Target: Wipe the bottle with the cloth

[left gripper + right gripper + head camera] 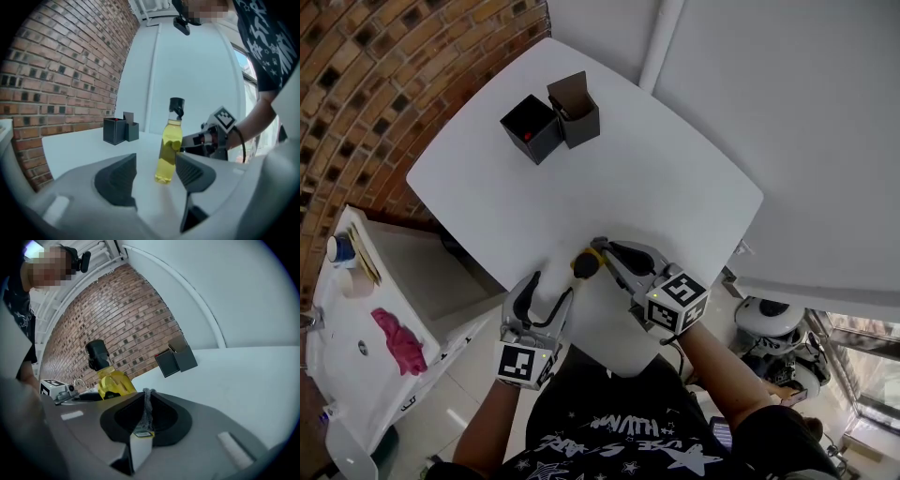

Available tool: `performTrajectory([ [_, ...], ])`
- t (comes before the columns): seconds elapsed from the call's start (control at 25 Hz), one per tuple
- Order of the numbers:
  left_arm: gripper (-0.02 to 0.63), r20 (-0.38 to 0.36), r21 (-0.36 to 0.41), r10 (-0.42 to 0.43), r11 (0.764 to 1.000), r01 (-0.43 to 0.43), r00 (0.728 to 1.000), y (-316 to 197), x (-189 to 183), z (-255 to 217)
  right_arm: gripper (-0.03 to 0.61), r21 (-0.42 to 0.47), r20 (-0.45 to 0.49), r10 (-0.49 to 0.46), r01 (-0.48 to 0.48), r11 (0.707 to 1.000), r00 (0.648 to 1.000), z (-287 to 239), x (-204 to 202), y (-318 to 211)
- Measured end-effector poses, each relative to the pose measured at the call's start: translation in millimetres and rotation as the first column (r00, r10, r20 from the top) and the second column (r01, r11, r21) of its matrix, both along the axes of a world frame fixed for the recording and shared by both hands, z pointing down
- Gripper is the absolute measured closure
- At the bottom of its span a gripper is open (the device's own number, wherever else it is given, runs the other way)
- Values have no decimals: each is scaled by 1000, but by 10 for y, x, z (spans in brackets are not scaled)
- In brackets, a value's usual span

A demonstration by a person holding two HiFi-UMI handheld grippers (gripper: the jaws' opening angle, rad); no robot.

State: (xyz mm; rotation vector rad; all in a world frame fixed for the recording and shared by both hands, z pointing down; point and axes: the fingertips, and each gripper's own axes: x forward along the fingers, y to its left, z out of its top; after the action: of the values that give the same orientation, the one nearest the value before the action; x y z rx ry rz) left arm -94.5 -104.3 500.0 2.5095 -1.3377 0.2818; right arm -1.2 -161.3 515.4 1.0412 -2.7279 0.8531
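Biggest worry here imo is the bottle going over. It stands on its own at the near edge of the white table, right in front of the person and well apart from the two dark boxes at the far left. Nothing has hold of it. The left gripper is released, jaws spread wide, and the bottle sits just past its pads, lined up with the gap but not pinched. If the wipe comes in from the right before the left side clamps, a sideways shove on something that tall and narrow would probably tip it or slide it off the near edge. Second thing: the right gripper is clenched on the cloth, but only a thin grey edge shows between the jaws with a little tag below it. I'd guess that a drag against the bottle could pull the cloth out or leave it bunched up. I can't make out how much cloth hangs free. The bottle itself is upright and clear-walled, full of yellow liquid up to the shoulder, with a chunky black cap on top. It probably handles a bit slick and top-heavy.
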Motion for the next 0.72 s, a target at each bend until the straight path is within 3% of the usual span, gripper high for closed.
performTrajectory([
  [0.16,351,-20,-20,-62,998,61,998,-60,18,-21,537,-26,-39,-5,4,1000,999,207,2,18],
  [0.72,351,-16,-9,-108,994,108,994,-61,38,-87,537,-23,-96,-44,42,999,994,331,-3,70],
])
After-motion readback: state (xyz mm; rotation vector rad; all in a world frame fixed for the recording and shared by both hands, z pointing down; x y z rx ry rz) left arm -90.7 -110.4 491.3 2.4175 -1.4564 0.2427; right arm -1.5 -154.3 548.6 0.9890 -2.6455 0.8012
